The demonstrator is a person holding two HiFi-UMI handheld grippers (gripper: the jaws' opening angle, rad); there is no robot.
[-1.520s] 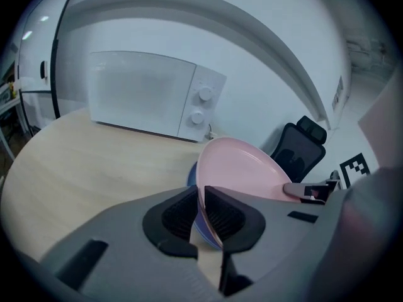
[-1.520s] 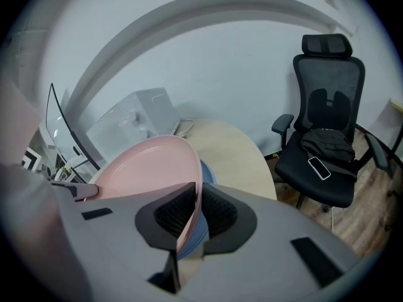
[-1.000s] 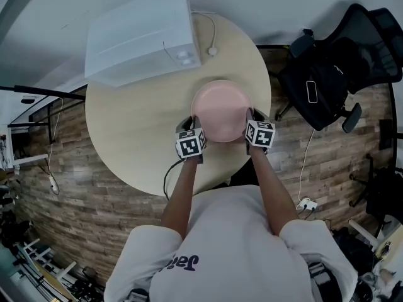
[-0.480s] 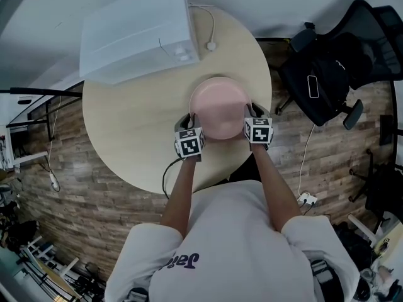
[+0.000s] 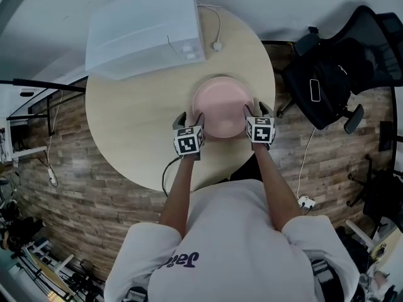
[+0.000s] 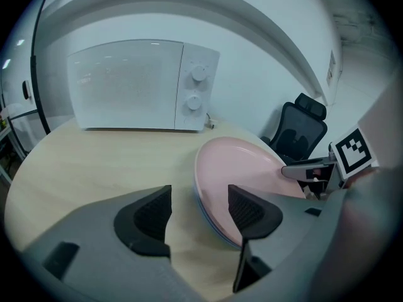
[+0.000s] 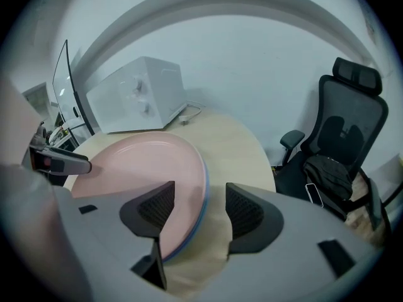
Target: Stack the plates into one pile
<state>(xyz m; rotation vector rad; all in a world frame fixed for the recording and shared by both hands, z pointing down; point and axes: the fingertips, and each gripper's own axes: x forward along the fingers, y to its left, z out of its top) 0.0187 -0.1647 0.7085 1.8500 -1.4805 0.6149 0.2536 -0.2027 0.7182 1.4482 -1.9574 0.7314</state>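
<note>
The pink plate (image 5: 220, 107) is found stacked on a blue plate (image 7: 201, 207) on the round counter (image 5: 138, 128). Left tool (image 5: 190, 118) and right tool (image 5: 258, 110) are opening; opposite rims lie between their jaws, unclamped.

Bright even light, faint soft shadow beneath the pink plate (image 5: 219, 106), heavy fisheye bending, dark vignetted corners, foreground slightly blurred.

Wood-plank floor (image 5: 94, 194), white wall (image 5: 283, 5), black office chair (image 5: 337, 65)

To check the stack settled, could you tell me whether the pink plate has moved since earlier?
No; the pink plate sits equally close to the microwave.
</note>
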